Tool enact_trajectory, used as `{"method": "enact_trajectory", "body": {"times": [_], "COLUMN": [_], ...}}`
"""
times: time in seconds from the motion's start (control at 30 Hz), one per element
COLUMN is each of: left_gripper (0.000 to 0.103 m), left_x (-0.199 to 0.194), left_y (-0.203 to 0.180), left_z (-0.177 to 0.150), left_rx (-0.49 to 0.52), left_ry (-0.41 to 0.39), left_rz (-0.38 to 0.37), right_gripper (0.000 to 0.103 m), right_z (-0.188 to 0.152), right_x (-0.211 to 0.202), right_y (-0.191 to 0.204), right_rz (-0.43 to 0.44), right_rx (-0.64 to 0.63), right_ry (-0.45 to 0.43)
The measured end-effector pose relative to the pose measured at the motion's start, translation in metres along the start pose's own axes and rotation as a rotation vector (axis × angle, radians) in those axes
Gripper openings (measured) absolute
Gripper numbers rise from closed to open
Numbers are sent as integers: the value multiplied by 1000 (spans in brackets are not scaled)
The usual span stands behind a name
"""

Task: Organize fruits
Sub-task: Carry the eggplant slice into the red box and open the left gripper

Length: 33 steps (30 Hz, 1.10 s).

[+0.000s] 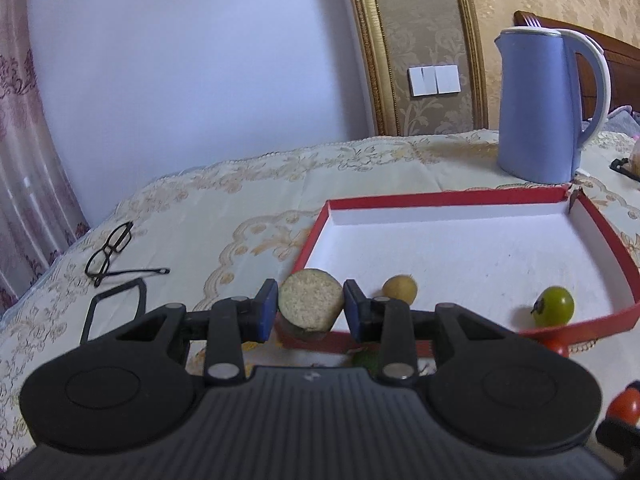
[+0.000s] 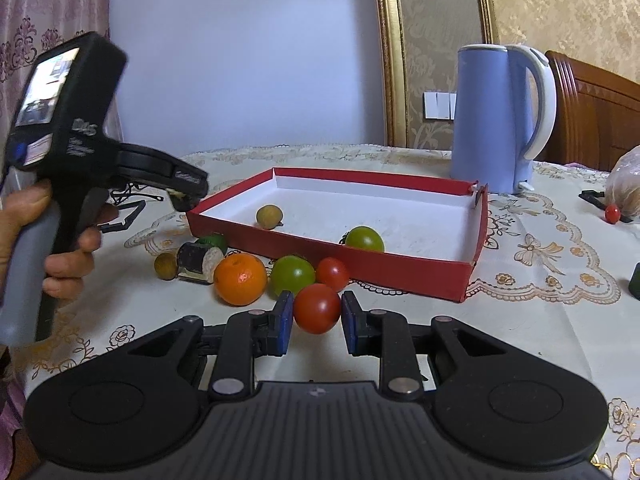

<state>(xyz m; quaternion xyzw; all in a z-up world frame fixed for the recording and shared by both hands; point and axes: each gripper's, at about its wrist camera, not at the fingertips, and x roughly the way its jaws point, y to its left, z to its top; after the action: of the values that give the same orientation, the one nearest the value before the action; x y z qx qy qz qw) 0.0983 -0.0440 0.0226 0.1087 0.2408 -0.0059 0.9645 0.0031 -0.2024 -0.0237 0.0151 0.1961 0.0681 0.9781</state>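
Got the left claw [image 1: 310,307] pinched down on a cut chunk [image 1: 311,298] with dark skin and a pale cut face, blue pads [image 1: 267,310] pressed against both its sides. Holding it just above the near left corner of the red box [image 1: 460,197], right over the rim. Over at the right claw [image 2: 316,318], jaws partway apart around a red tomato [image 2: 317,307], just in front of the box's near wall. Hugging it close on either side, but honestly can't tell whether actually gripping or only straddling. Inside the box: a small brown fruit [image 2: 269,216] toward the left wall and a green tomato [image 2: 365,239] up against the near wall, well apart from each other. Outside, bunched along that near wall: a second green tomato [image 2: 293,276], a smaller red tomato [image 2: 333,274] just beside it, and an orange [image 2: 240,279] on the left of those. Further toward the box's near left corner, a second cut chunk [image 2: 200,262] lying on its side, a green fruit [image 2: 212,242] behind it near the box wall, and a second brown fruit [image 2: 165,266] at the far left end. Behind the box's far right corner, a blue kettle [image 2: 492,120] standing upright on the tablecloth [image 2: 540,320]. Well off to the box's left, a pair of black glasses [image 1: 110,248]. Way out past the right wall, one little red tomato [image 2: 612,213].
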Motion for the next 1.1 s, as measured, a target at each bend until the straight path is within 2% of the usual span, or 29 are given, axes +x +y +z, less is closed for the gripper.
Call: {"method": "enact_trajectory", "body": {"times": [0.37, 0.47, 0.6, 0.63, 0.67, 0.73, 0.83, 0.9, 0.97, 1.1], "left_gripper": [32, 32, 34, 36, 46, 56, 57, 65, 80, 83], "left_x": [33, 47, 66, 67, 64, 55, 35, 22, 10, -7], "left_y": [-43, -56, -71, -74, -77, -78, -70, -57, -39, 2], "left_z": [29, 37, 42, 41, 41, 37, 31, 24, 15, -11], "left_rx": [68, 73, 74, 77, 84, 98, 107, 84, 44, -58], "left_ry": [-31, -12, 57, 62, 55, 15, -33, -63, -88, -122], "left_rz": [-19, -30, -51, -46, -36, -19, 9, 24, 60, 143], "right_gripper": [25, 25, 25, 25, 25, 25, 25, 25, 25, 25], "right_z": [-3, -3, -3, -3, -4, -4, -5, -6, -6, -5], "right_x": [-6, -8, -11, -10, -11, -11, -12, -13, -14, -13], "right_y": [-11, -13, -17, -18, -18, -20, -21, -21, -20, -18], "right_rz": [-6, -7, -11, -12, -13, -14, -14, -13, -11, -13], "right_rx": [19, 25, 31, 32, 34, 37, 41, 44, 43, 41], "right_ry": [-12, -16, -21, -21, -20, -19, -22, -23, -27, -35]}}
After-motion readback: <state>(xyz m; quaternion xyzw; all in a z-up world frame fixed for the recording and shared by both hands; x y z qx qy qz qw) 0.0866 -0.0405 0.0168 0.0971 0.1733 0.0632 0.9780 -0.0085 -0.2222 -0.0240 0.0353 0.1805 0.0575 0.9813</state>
